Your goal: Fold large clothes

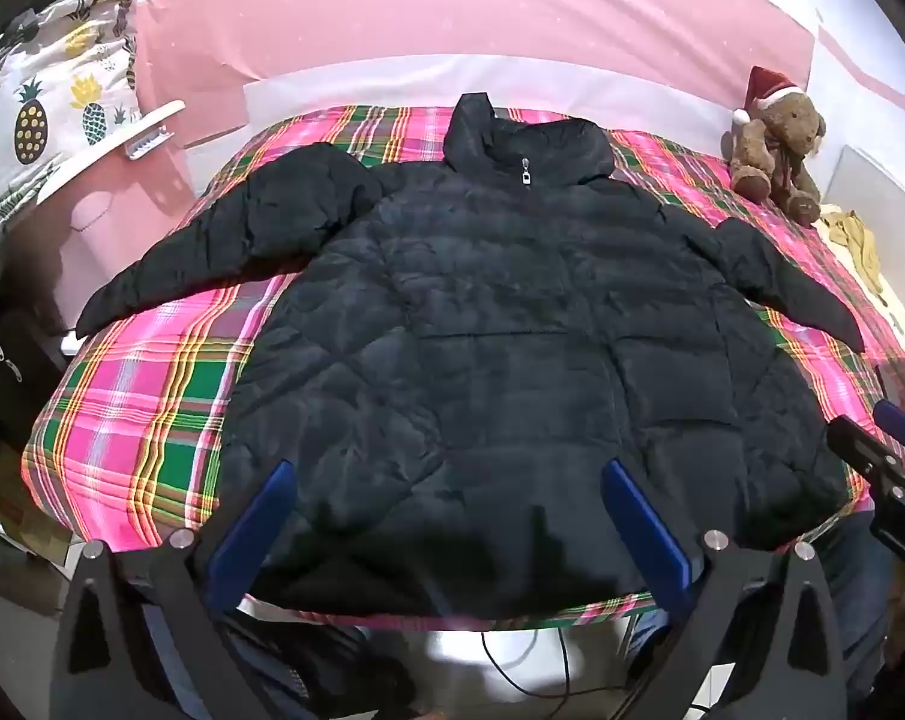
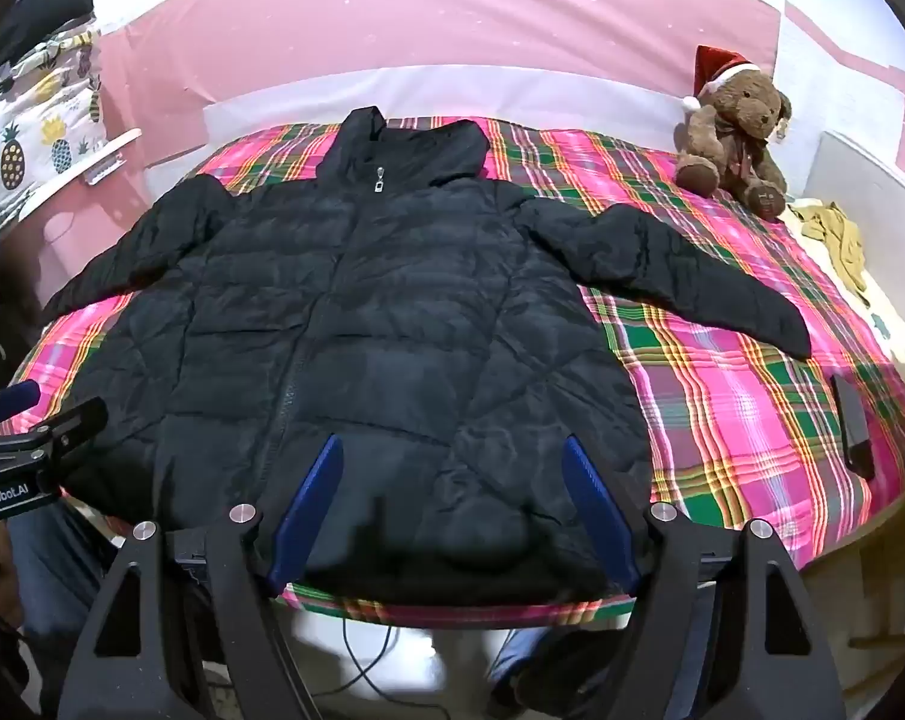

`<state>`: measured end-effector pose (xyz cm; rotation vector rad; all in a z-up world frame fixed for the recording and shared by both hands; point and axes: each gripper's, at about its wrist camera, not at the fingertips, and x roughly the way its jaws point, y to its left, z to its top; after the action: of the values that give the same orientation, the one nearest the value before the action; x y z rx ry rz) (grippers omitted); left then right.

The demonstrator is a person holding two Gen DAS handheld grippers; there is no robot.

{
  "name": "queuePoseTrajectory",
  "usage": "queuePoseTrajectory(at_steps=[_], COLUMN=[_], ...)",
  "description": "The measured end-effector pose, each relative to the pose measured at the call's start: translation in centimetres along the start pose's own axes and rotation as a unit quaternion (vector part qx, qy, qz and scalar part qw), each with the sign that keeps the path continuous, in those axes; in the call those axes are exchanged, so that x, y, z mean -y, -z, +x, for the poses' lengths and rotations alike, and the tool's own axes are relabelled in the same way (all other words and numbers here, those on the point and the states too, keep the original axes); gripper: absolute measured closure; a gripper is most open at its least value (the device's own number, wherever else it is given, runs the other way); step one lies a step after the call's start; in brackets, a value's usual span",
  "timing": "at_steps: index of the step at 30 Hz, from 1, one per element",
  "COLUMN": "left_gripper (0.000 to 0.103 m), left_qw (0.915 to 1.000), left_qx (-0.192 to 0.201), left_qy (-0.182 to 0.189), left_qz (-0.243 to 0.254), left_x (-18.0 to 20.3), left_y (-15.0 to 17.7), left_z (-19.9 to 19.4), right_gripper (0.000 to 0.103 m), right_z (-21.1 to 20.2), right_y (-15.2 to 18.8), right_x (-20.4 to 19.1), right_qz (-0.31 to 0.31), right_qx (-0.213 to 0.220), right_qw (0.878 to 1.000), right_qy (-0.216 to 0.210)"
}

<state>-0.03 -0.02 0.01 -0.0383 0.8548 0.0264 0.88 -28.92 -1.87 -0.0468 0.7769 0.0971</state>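
Note:
A black quilted puffer jacket [image 1: 488, 324] [image 2: 356, 324] lies flat and face up on the plaid cloth, zipped, collar at the far side, both sleeves spread outward. My left gripper [image 1: 446, 471] hovers over the jacket's near hem, its blue fingers [image 1: 254, 531] wide apart and holding nothing. My right gripper [image 2: 452, 447] hangs over the hem too, a little to the right, open and empty. The right gripper shows at the right edge of the left wrist view [image 1: 878, 450]; the left one shows at the left edge of the right wrist view [image 2: 32, 420].
The table [image 1: 140, 396] is covered in pink and green plaid. A teddy bear in a Santa hat [image 2: 734, 138] sits at the far right corner. A dark phone-like slab [image 2: 851, 426] lies near the right edge. Pineapple-print fabric [image 1: 38, 96] hangs at the left. Cables run under the near edge.

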Motion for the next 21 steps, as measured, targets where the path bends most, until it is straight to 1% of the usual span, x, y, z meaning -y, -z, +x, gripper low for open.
queuePoseTrajectory(at_steps=[6, 7, 13, 14, 21], left_gripper=[0.001, 0.001, 0.001, 0.001, 0.001], left_qw=[1.0, 1.0, 0.9999, 0.9999, 0.9999], left_qx=[0.002, -0.009, -0.01, -0.011, -0.013], left_qy=[-0.004, -0.001, 0.002, 0.002, 0.006], left_qz=[-0.003, -0.002, -0.004, -0.004, -0.003], left_x=[0.0, 0.1, -0.2, -0.2, -0.5], left_y=[0.3, 0.2, 0.4, 0.4, 0.6], left_z=[-0.4, 0.4, 0.7, 0.8, 1.1], right_gripper=[0.028, 0.028, 0.028, 0.028, 0.028], right_z=[0.2, 0.2, -0.1, 0.6, 0.7], right_y=[-0.1, -0.1, -0.2, -0.2, -0.2], right_x=[-0.1, -0.1, -0.4, -0.6, -0.8], right_qz=[0.001, 0.001, -0.001, -0.001, -0.002], right_qx=[-0.001, -0.002, -0.002, -0.003, -0.008], right_qw=[1.0, 1.0, 1.0, 1.0, 1.0], right_qy=[-0.001, -0.002, -0.004, -0.003, -0.003])
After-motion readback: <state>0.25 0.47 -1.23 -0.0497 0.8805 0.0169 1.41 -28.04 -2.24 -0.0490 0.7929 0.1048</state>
